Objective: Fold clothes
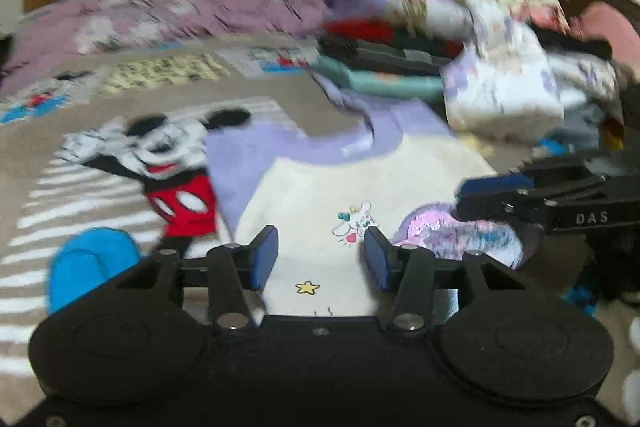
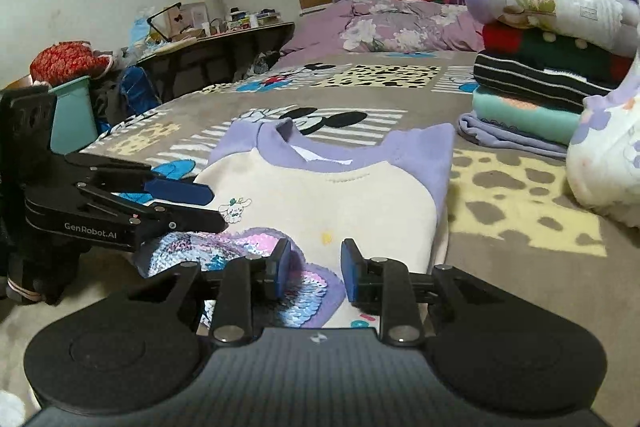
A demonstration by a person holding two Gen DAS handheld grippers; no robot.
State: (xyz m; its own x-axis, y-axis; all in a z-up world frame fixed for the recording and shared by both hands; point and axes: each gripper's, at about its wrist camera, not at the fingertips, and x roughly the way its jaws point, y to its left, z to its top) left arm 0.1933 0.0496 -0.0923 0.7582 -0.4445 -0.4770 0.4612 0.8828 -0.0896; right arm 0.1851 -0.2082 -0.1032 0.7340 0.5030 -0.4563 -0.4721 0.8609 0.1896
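A cream sweatshirt with lilac collar and shoulders (image 2: 336,195) lies flat on the bed, sleeves folded in, with a sequin patch (image 2: 248,259) near its lower edge. It also shows in the left wrist view (image 1: 340,195). My left gripper (image 1: 322,255) is open and empty, just above the shirt's lower front. It shows from the side in the right wrist view (image 2: 200,205). My right gripper (image 2: 316,269) is open and empty over the sequin patch. It shows at the right of the left wrist view (image 1: 480,195).
A stack of folded clothes (image 2: 540,75) stands at the back right of the bed, with a white and lilac bundle (image 2: 608,155) beside it. A Mickey Mouse blanket (image 1: 120,187) covers the bed. A cluttered desk (image 2: 208,35) and a teal bin (image 2: 72,115) are at the left.
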